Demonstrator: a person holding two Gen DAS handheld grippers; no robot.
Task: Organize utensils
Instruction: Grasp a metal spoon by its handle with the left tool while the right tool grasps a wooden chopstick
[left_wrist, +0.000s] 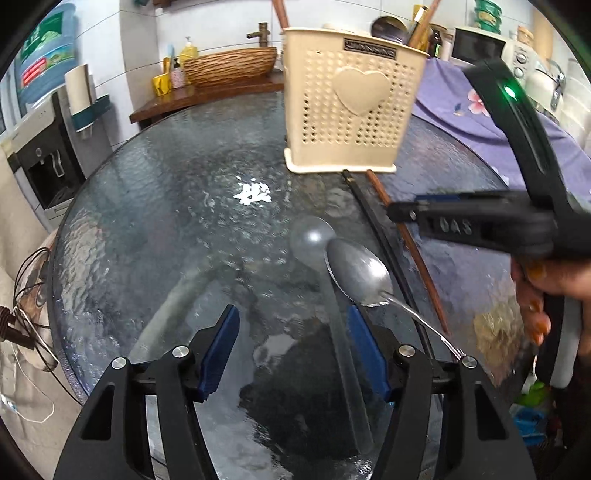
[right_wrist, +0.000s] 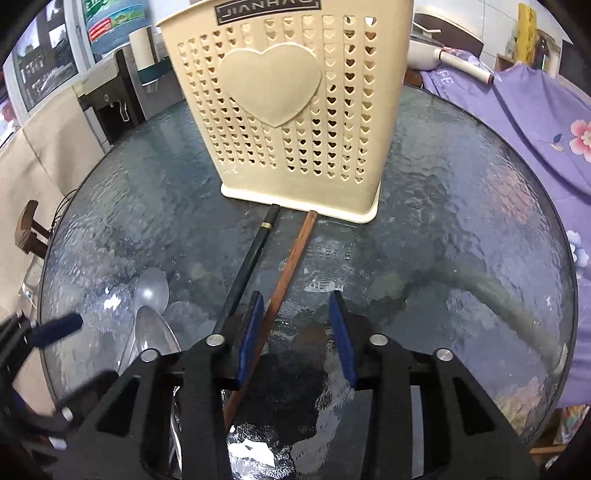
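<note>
over table glass (left_wrist: 155, 221) — both tools (left_wrist: 293, 350) (right_wrist: 298, 332) agape, empty

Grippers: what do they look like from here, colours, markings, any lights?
Both grippers, left and right, have matte black linkage arms with silver pivot bolts and flat blue pads on the fingers. In the left wrist view the right gripper's body shows raised lettering, seemingly "0AS", and a curved black handle with a green light. The holding hand has orange-painted nails. No cables visible.
</note>
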